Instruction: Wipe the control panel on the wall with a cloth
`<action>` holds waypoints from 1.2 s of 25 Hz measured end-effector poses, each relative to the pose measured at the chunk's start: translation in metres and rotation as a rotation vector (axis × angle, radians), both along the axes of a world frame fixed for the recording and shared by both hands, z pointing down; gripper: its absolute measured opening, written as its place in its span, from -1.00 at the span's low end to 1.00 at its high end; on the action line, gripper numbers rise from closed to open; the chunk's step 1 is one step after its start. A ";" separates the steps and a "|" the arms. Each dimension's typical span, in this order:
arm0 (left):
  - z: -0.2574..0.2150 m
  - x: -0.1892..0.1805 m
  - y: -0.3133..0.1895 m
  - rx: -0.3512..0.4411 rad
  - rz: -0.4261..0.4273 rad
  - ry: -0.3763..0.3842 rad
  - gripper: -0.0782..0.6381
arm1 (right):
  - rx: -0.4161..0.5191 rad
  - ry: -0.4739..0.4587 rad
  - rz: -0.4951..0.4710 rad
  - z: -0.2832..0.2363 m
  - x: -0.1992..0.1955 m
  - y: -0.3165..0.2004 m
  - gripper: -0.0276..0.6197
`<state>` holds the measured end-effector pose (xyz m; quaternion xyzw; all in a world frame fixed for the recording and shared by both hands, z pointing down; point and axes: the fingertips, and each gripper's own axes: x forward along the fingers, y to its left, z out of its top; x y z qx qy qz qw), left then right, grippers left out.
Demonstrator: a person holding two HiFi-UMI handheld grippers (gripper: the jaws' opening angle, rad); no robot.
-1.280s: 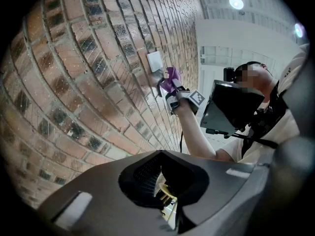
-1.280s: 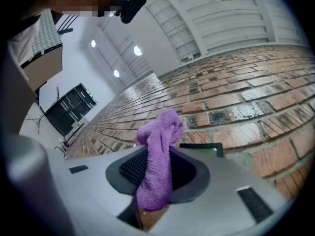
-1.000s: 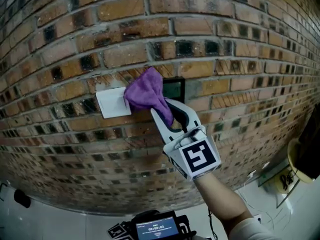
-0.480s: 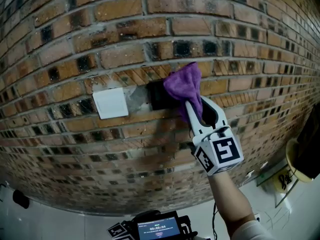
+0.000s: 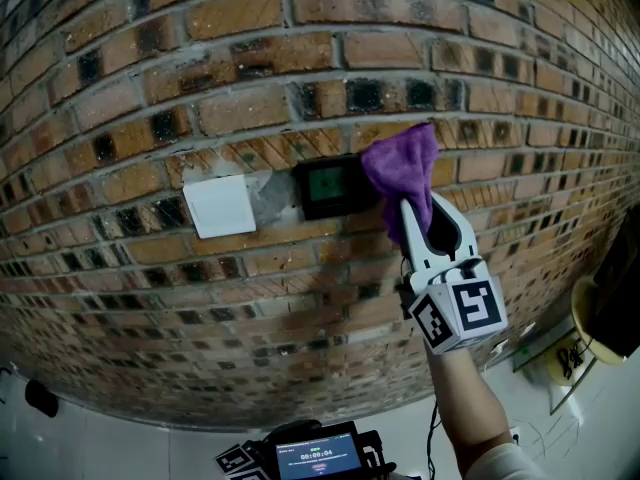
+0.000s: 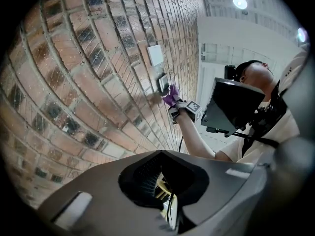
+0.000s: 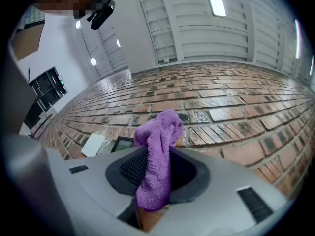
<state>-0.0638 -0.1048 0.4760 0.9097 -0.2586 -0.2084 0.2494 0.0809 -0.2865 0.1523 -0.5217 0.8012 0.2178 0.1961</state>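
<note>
Gripping the purple cloth (image 5: 402, 166), the right claw (image 5: 408, 208) has cleared the control panel (image 5: 333, 186), now bare at its left, likely completing one pass.

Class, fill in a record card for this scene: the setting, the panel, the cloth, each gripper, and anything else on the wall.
Setting: brick wall
Panel: control panel, dark with a green screen, screen uncovered
Cloth: purple cloth, bunched against the bricks at the panel's right edge
Right gripper: jaws shut on the cloth, pointing up at the wall
Left gripper: jaws together, nothing between them, well away from the panel
Also on the wall: white plate, left of the panel
</note>
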 end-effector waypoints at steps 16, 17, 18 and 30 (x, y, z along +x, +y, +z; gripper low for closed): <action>-0.004 -0.011 0.001 0.014 -0.037 0.003 -0.78 | 0.017 0.235 -0.303 0.006 -0.158 0.023 -0.55; -0.004 -0.012 0.001 0.012 -0.042 0.005 -0.78 | 0.015 0.225 -0.295 0.006 -0.154 0.018 -0.55; -0.004 -0.013 0.002 0.009 -0.046 0.007 -0.78 | 0.011 0.216 -0.287 0.005 -0.149 0.015 -0.55; -0.003 -0.009 0.000 0.013 -0.021 -0.003 -0.78 | -0.009 0.134 -0.153 0.002 -0.080 0.002 -0.55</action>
